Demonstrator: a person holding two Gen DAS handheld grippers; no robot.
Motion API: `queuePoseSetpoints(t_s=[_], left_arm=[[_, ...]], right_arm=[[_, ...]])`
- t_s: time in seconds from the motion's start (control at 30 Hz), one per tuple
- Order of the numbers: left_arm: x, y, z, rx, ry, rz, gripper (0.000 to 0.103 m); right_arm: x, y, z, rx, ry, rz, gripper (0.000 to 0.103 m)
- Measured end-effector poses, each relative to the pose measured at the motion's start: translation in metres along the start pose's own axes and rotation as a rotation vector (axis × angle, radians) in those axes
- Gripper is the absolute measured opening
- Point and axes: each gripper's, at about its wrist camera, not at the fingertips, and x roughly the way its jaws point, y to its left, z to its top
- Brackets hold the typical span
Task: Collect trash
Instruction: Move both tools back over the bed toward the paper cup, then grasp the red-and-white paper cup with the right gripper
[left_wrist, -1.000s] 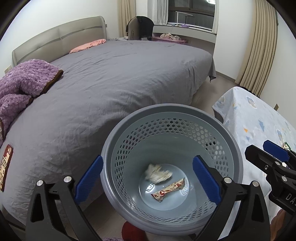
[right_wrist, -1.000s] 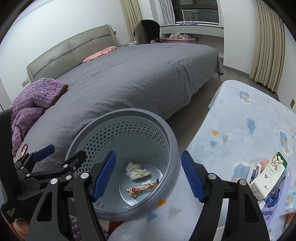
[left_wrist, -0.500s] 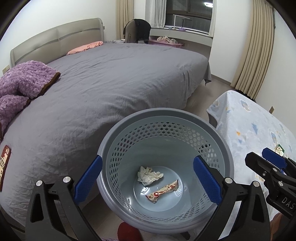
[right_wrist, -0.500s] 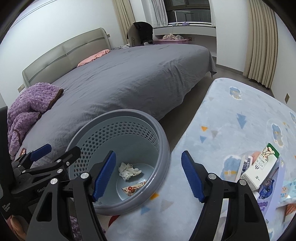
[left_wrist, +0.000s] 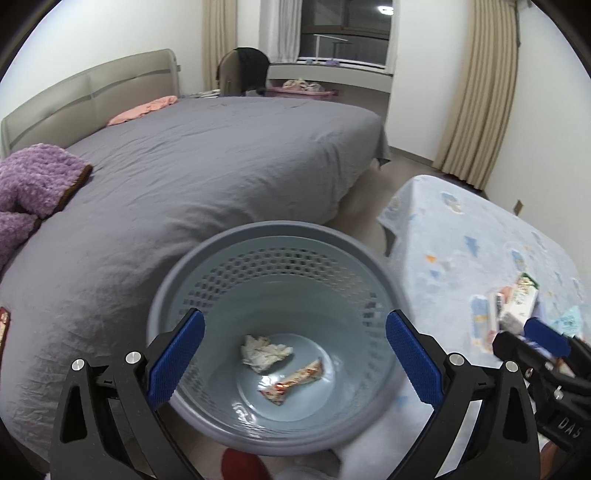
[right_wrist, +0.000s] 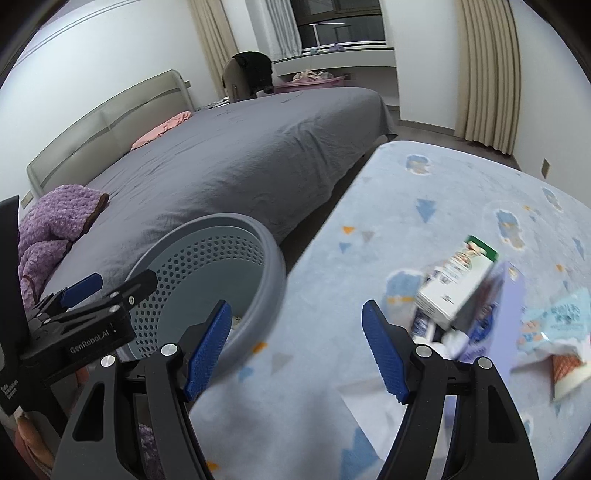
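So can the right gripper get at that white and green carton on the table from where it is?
Probably yes: the right gripper is open and empty, and the carton lies uncovered ahead to its right.

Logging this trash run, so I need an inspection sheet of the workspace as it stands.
Surface: table under a pale blue patterned cloth.
Job's things: bin beside the table holds a tissue and a wrapper.
Clutter: carton, purple box and snack bag on the table.
Grippers: left gripper open over the bin; right gripper open over the table edge; both hold nothing.
Cables: nothing seen.
Surroundings: grey bed, purple blanket, curtains.
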Motion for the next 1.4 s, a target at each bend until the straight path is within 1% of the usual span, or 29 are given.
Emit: queuePoseSetpoints(t_s=[0.13, 0.33, 0.6, 0.77, 0.83, 1.03, 1.2, 1.3, 1.4], left_arm=[[-0.008, -0.024, -0.002, 0.039, -0.018, -0.028, 0.097], [-0.014, -0.06, -0.006, 0.092, -0.029, -0.071, 0.097], [-0.017, -0.103, -0.018, 0.156, -0.023, -0.126, 0.097], [-0.018, -0.128, -0.026, 0.19, -0.015, -0.161, 0.097], [-0.019, -0.135, -0.029, 0.199, -0.02, -0.172, 0.097], [-0.018, -0.158, -0.036, 0.233, -0.021, -0.187, 0.097], [-0.013, -0.169, -0.04, 0.252, -0.014, -0.183, 0.097], [-0.01, -0.173, -0.042, 0.259, -0.009, -0.177, 0.097], [-0.006, -0.177, -0.043, 0.267, -0.003, -0.173, 0.097]], right_arm=[[-0.019, -0.023, -0.012, 0.037, -0.009, -0.039, 0.07], [-0.053, -0.068, -0.034, 0.115, -0.03, -0.12, 0.07], [-0.092, -0.136, -0.062, 0.222, -0.057, -0.245, 0.07], [-0.108, -0.178, -0.075, 0.281, -0.067, -0.311, 0.07], [-0.11, -0.19, -0.079, 0.29, -0.068, -0.329, 0.07], [-0.102, -0.217, -0.083, 0.287, -0.051, -0.349, 0.077], [-0.09, -0.228, -0.08, 0.272, -0.047, -0.334, 0.078], [-0.084, -0.229, -0.077, 0.265, -0.052, -0.338, 0.083], [-0.073, -0.231, -0.072, 0.258, -0.032, -0.33, 0.083]])
